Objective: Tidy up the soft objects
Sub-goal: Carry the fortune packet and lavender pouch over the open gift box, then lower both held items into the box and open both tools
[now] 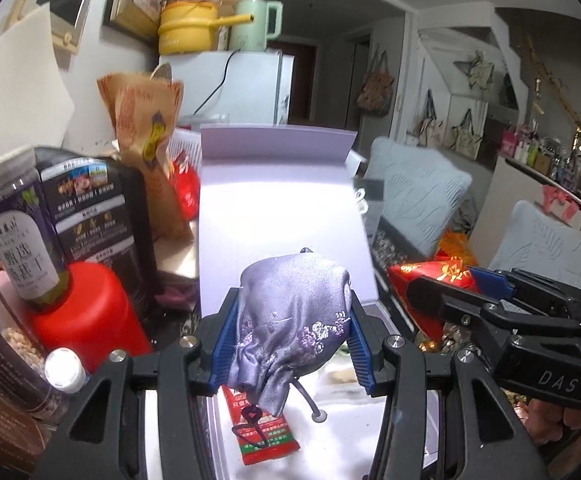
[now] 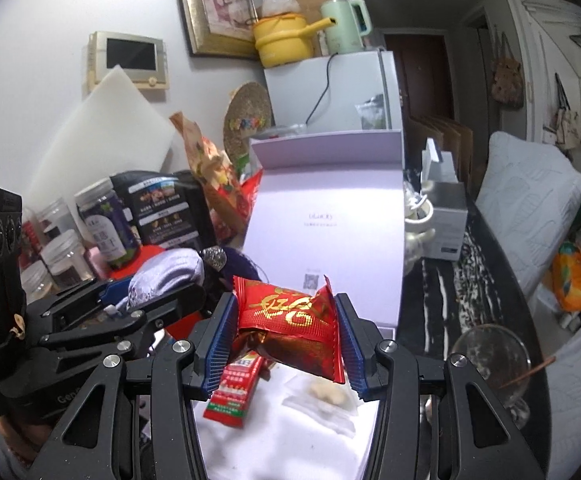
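Two grips on at once: the left gripper (image 1: 290,336) squeezes a lilac satin pouch (image 1: 290,320) between its blue pads, the right gripper (image 2: 286,340) pinches a red foil packet (image 2: 290,320), both held over the near end of the open lilac box (image 1: 282,208). Watch that pouch's dangling cord; it could snag the red sachet (image 1: 266,436) lying inside. Slippery satin may slide free, and the foil could crumple, if either is dropped short of the box's rim.

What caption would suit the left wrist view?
Left gripper fingers clasp a lilac silk pouch above an open white box; right gripper holds a red packet.
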